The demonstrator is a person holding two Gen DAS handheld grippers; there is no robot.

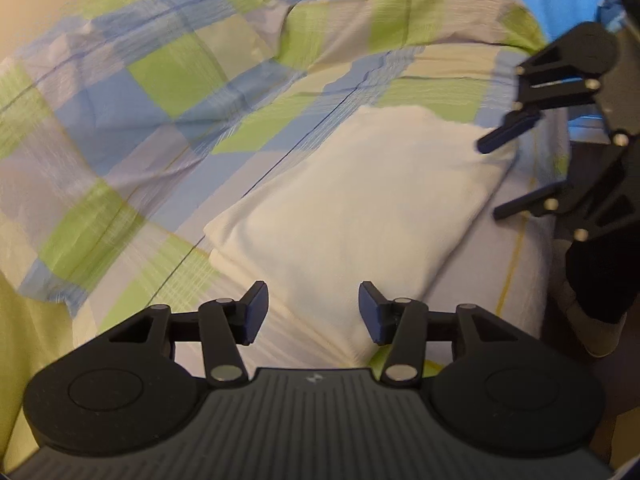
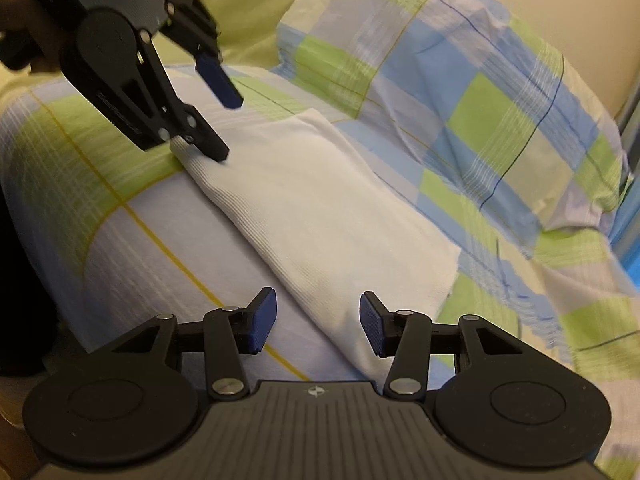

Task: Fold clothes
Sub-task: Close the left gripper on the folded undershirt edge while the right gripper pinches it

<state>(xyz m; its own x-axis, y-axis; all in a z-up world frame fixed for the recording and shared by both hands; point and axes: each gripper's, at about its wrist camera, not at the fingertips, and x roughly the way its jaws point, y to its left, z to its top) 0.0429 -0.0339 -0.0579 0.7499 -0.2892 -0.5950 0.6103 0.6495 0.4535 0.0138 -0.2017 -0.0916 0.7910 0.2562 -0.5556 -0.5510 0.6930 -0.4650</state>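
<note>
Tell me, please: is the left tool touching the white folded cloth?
Touching. In the right wrist view, the lower finger of the left tool presses on the corner of the white folded cloth; the upper finger hangs above it, jaws open.

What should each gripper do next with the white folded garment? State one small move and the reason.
Probably draw both away: the white garment already lies folded flat on the checked bedding, and the left gripper and right gripper stand open at opposite ends, holding nothing.
</note>
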